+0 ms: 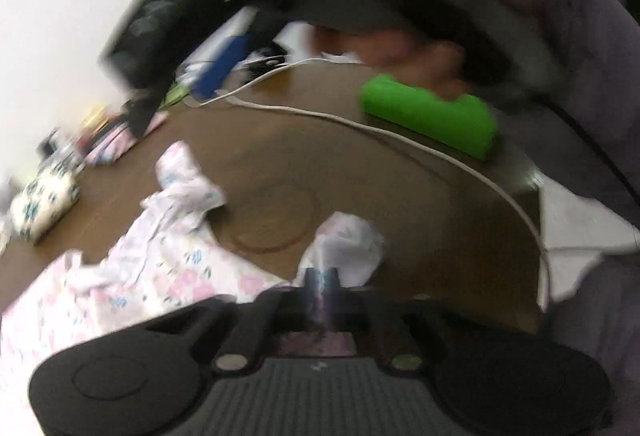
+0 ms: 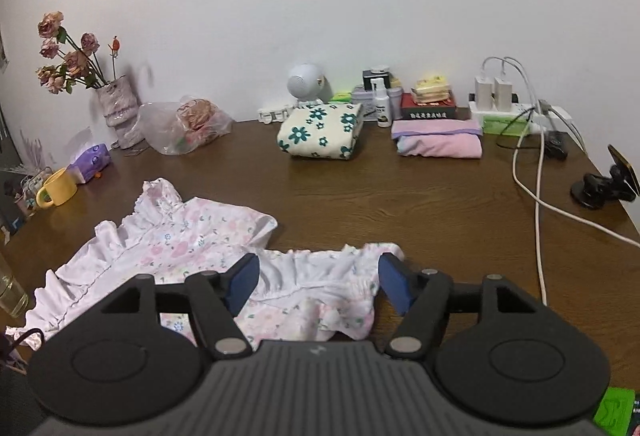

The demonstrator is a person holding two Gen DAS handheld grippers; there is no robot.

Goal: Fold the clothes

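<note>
A pink floral ruffled garment (image 2: 188,240) lies crumpled on the brown table (image 2: 400,204). My right gripper (image 2: 318,276) is open, its blue pads (image 2: 244,276) on either side of the garment's near bunched part. The left wrist view is blurred by motion. There my left gripper (image 1: 321,282) is shut on a white frilly edge of the garment (image 1: 348,248), lifted a little off the table. The rest of the garment (image 1: 132,276) trails to the left. The other gripper's green handle (image 1: 428,114) shows at the upper right with a person's hand on it.
Along the back wall lie a folded floral cloth (image 2: 322,130), a folded pink cloth (image 2: 438,140), bottles and boxes (image 2: 400,96), a power strip with white cables (image 2: 536,172), and a phone holder (image 2: 608,180). A vase of dried roses (image 2: 114,104), a plastic bag (image 2: 188,128) and a yellow mug (image 2: 58,188) stand left.
</note>
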